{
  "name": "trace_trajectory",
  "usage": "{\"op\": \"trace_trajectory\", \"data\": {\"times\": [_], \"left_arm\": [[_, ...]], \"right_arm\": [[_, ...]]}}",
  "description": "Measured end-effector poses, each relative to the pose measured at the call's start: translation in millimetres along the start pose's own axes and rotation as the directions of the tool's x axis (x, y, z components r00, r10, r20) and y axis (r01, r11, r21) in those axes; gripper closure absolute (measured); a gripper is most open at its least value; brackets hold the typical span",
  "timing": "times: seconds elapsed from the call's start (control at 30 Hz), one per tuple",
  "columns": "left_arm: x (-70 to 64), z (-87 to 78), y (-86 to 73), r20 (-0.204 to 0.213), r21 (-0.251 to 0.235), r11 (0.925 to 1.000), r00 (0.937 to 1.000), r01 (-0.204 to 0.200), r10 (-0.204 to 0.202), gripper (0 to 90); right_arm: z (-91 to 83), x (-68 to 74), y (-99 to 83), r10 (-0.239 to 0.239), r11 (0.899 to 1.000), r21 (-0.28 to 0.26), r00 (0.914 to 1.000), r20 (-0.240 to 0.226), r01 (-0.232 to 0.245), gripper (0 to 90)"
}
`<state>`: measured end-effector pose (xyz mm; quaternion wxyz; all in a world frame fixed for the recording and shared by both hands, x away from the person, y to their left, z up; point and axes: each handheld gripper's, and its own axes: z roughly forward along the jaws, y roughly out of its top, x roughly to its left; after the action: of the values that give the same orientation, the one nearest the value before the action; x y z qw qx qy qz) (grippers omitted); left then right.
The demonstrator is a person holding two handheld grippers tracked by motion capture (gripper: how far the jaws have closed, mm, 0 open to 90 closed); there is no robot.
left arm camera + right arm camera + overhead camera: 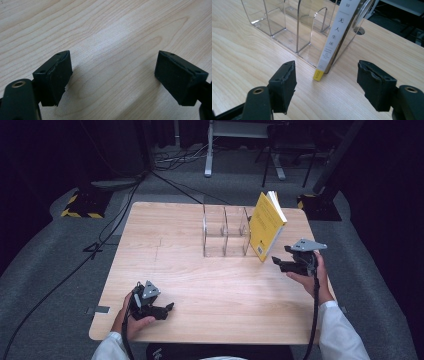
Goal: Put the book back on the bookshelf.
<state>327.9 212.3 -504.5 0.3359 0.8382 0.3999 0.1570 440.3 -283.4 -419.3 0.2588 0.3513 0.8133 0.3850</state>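
A yellow book (266,225) stands tilted in the right-hand slot of a clear acrylic file rack (225,231) on the wooden table (190,285). Its white spine (335,35) with a yellow foot faces my right gripper (327,85), which is open a short way in front of it, holding nothing. In the high view that right gripper (278,262) sits just right of the book's lower corner. My left gripper (169,308) rests low at the table's near left, open over bare wood (112,72), empty.
The rack's other two slots (287,30) hold nothing. Beyond the table lie cables, yellow-and-black striped stand bases (82,205) and a white frame leg (208,150) on the grey floor. The table's right edge runs close by my right hand.
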Motion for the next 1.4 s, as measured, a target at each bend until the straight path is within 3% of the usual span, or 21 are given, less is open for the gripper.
{"op": "trace_trajectory", "data": {"times": [0.4, 0.77, 1.2, 1.4], "left_arm": [[0.0, 0.0, 0.0, 0.0, 0.0, 1.0, 1.0, 0.0, 0.0, 15.2], [0.0, 0.0, 0.0, 0.0, 0.0, 1.0, 1.0, 0.0, 0.0, 15.2], [0.0, 0.0, 0.0, 0.0, 0.0, 1.0, 1.0, 0.0, 0.0, 15.2], [0.0, 0.0, 0.0, 0.0, 0.0, 1.0, 1.0, 0.0, 0.0, 15.2]], "right_arm": [[-13.7, 9.1, -5.5, -0.077, 0.995, 0.053, 0.9961, -0.042, 0.079, 30.0], [-23.2, 17.0, -22.8, -0.102, 0.991, 0.079, 0.992, -0.074, 0.108, 29.3], [-35.6, 24.4, -47.2, -0.128, 0.987, 0.093, 0.9903, -0.054, 0.133, 29.8], [-41.0, 26.0, -67.7, -0.118, 0.986, 0.108, 0.9915, -0.054, 0.124, 29.8]]}}
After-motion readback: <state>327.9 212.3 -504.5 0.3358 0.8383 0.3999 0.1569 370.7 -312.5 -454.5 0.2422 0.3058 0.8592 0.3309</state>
